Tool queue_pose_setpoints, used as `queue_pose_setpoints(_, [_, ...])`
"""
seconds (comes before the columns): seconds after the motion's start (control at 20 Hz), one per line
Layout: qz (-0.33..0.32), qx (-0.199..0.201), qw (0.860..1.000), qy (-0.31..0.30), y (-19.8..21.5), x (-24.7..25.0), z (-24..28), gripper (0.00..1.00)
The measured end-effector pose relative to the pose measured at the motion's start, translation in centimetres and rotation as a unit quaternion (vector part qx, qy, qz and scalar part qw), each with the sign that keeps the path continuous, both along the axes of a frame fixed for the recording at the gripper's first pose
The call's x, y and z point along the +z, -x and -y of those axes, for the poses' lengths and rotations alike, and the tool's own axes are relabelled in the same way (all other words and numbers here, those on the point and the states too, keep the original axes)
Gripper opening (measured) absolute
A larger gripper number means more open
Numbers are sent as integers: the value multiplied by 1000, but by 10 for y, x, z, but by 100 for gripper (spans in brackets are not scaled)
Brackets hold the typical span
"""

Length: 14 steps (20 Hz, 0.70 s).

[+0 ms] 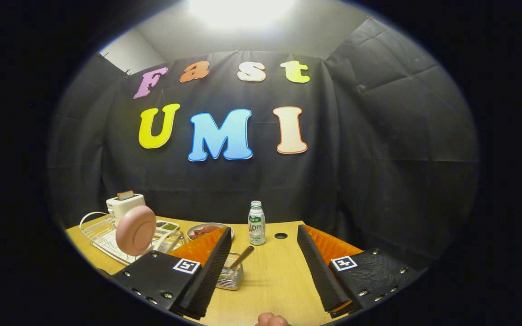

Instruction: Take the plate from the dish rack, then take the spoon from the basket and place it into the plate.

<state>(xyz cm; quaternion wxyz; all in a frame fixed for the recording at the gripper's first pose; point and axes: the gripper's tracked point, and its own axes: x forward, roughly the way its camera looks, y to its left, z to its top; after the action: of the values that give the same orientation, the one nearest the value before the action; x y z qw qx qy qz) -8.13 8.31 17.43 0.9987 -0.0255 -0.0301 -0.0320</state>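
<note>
I had the tongs (264,253) spread wide, both fingers apart over the wooden worktop (273,280) with nothing pinched between them, just bare wood in the gap. The pink plate (135,230) stood on its edge in the white wire dish rack (102,237), off to the left and beyond the left finger, its round face turned toward me. Behind the rack sat a white toaster (125,204) with a slice of toast poking out of the top. Just beside the left finger's tip, on its right, I saw the small metal mesh basket (230,277), partly hidden by that finger, and the spoon (241,257) leaned up out of it, handle tilted to the right. Farther back, past the left fingertip, lay a shallow metal dish (206,230) with something reddish in it, and next to the plate a tray (169,225) with greenish contents, too small for me to tell what. A small white bottle with a green cap (256,222) stood upright at the far side, between the two fingers in line, near a dark round hole (281,236) in the wood. A bit of a hand (272,319) showed at the near edge.
</note>
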Motion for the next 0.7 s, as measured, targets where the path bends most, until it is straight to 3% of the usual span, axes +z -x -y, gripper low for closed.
queue_pose_setpoints(0.45, [-24, 26, 999, -17, -10, 27, -91, 90])
queue_pose_setpoints(0.7, [-62, 63, 996, -28, -34, 28, -158, 90])
